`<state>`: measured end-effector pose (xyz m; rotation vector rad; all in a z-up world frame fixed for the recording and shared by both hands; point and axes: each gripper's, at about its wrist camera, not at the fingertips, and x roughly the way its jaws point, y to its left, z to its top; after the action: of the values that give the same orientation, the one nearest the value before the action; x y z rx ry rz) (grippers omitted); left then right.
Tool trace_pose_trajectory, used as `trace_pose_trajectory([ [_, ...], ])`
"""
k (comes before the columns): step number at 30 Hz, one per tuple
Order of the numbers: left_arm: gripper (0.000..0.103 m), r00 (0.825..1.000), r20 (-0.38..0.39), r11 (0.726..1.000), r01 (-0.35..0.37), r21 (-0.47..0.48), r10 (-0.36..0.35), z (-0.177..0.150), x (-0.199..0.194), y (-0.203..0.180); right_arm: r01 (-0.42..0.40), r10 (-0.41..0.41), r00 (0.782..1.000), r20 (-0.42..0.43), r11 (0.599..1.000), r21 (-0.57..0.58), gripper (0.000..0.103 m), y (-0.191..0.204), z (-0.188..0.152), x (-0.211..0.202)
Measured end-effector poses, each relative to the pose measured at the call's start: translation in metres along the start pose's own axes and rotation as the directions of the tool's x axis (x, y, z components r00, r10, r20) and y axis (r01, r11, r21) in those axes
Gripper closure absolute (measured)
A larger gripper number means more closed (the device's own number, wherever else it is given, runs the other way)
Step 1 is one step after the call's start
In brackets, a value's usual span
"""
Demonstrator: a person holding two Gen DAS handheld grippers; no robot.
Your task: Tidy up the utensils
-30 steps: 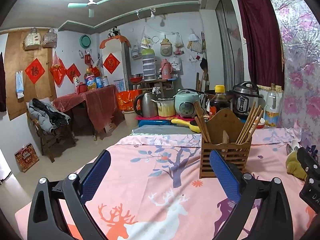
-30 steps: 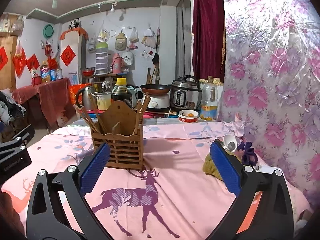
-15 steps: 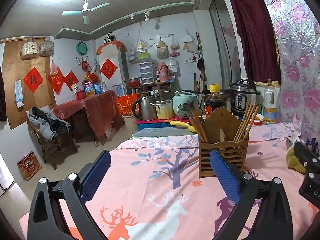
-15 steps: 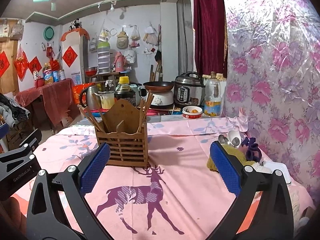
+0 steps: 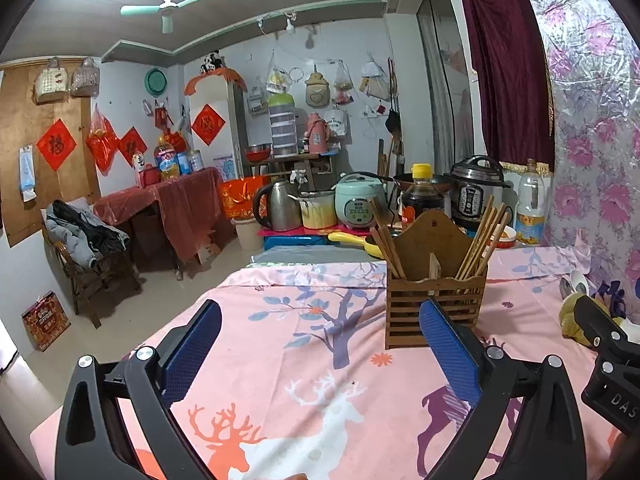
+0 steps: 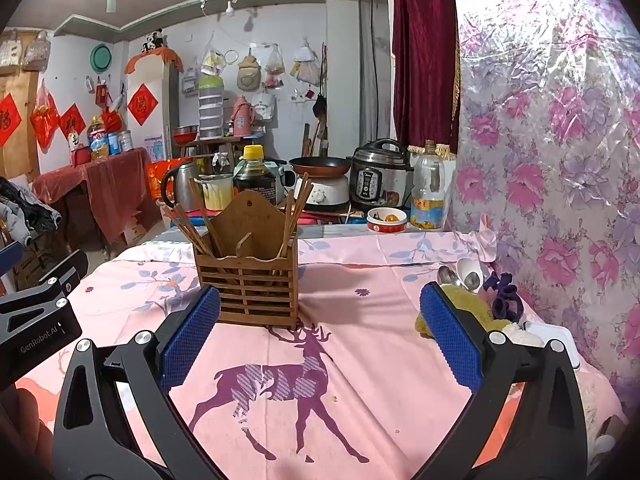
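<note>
Black claw [image 6: 320, 332] frames, blue textured pads [image 6: 191, 336], silver screws.

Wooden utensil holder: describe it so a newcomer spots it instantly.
On the pink deer-print tablecloth, mid-table, stands the wooden utensil holder. It is a slatted brown box with a peaked back panel and chopsticks fanning out, the only wooden thing on the cloth.

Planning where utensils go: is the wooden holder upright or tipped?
Upright: the wooden holder sits flat on the tablecloth, chopsticks sticking up.
</note>
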<state>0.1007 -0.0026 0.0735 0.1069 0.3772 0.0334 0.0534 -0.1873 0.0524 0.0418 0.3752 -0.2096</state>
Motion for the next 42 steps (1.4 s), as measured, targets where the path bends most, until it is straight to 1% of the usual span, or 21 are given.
trace_pose_trajectory([
  [9,0.006,1.000,-0.005,1.000,0.005,0.028,-0.005,-0.0029,0.0014,-0.0080,-0.002,0.002,1.000,-0.009,1.000,-0.001,0.006,0.0004,-0.0004,0.0015],
  [42,0.006,1.000,-0.010,1.000,0.008,0.027,-0.008,-0.0027,0.0014,-0.0090,-0.005,0.005,1.000,-0.014,1.000,0.003,0.006,0.0008,-0.0001,0.0012],
])
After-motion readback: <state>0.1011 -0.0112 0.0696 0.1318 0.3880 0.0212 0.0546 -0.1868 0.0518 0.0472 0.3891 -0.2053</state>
